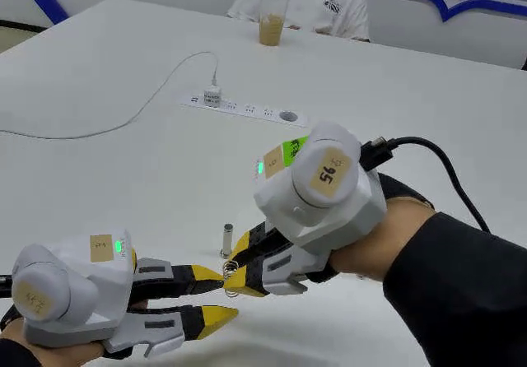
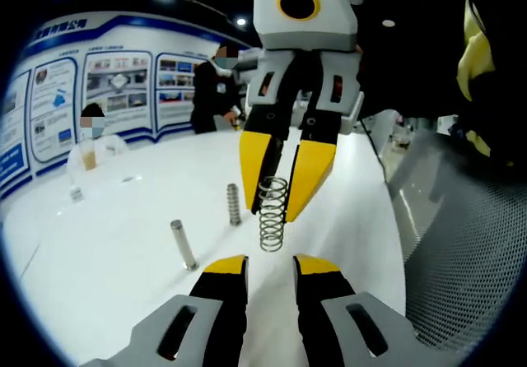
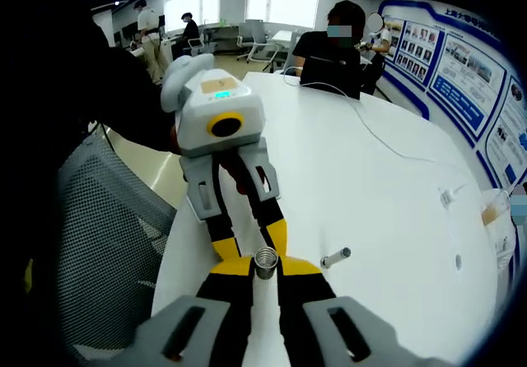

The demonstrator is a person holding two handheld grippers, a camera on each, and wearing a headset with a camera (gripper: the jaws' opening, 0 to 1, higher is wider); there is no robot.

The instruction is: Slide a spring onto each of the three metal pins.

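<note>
Spring (image 2: 273, 213) pinched between fingers (image 3: 233, 267) of right gripper (image 3: 265, 268) (left gripper (image 2: 270, 265) parted).

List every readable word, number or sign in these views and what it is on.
"95": sticker on the right gripper.
Left gripper stickers: blurred, unreadable.
Shirt logo and wall posters: too small to read.
</note>
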